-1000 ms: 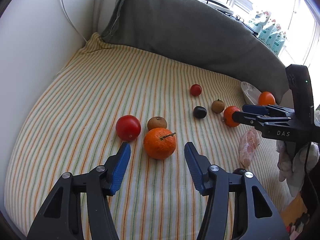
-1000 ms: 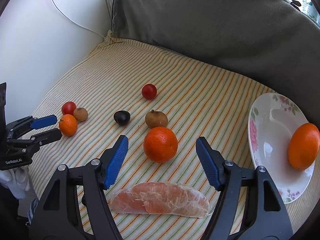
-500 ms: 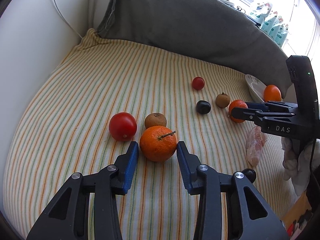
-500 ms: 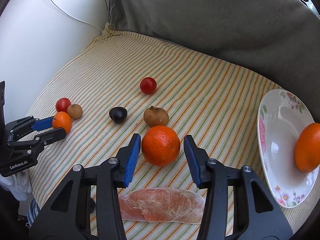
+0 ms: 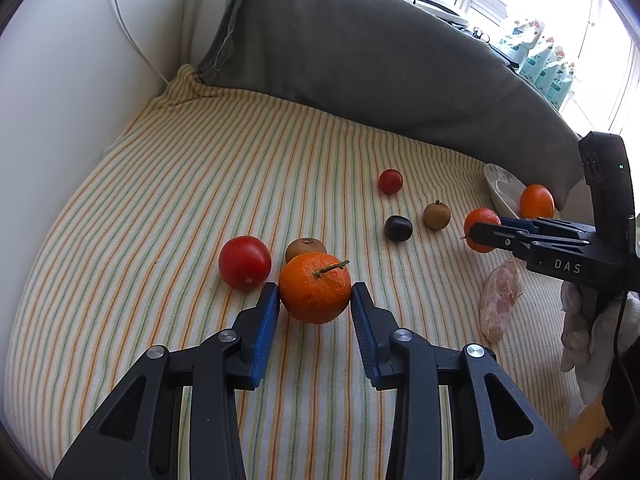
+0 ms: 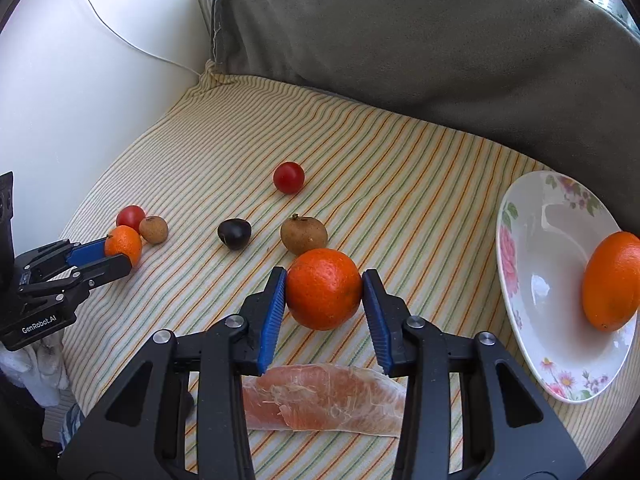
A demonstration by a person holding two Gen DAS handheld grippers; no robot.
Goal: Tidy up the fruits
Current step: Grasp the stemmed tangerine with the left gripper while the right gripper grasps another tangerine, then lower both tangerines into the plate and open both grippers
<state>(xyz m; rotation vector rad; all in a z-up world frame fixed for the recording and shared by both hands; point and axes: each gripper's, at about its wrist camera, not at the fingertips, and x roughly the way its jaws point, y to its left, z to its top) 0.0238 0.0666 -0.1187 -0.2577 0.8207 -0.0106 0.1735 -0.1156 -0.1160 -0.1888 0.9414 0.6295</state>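
My left gripper [image 5: 315, 304] is shut on a stemmed mandarin [image 5: 314, 286] resting on the striped cloth, beside a red tomato [image 5: 245, 262] and a brown fruit [image 5: 305, 248]. My right gripper [image 6: 324, 290] is shut on a second orange [image 6: 323, 288], also down on the cloth. A brown fruit [image 6: 304, 234], a dark plum [image 6: 234, 233] and a small red tomato [image 6: 289, 177] lie just beyond it. A flowered white plate [image 6: 532, 280] at the right holds another orange [image 6: 612, 286]. A peeled grapefruit segment [image 6: 324, 404] lies under the right gripper.
A grey cushion [image 6: 400, 40] backs the striped cloth [image 5: 200, 184]. A white wall [image 6: 80, 60] with a cable closes the left side. The right gripper shows in the left wrist view [image 5: 486, 236], the left gripper in the right wrist view [image 6: 102, 258].
Both grippers moved forward and closed from wide open: the left onto the stemmed mandarin, the right onto the second orange.
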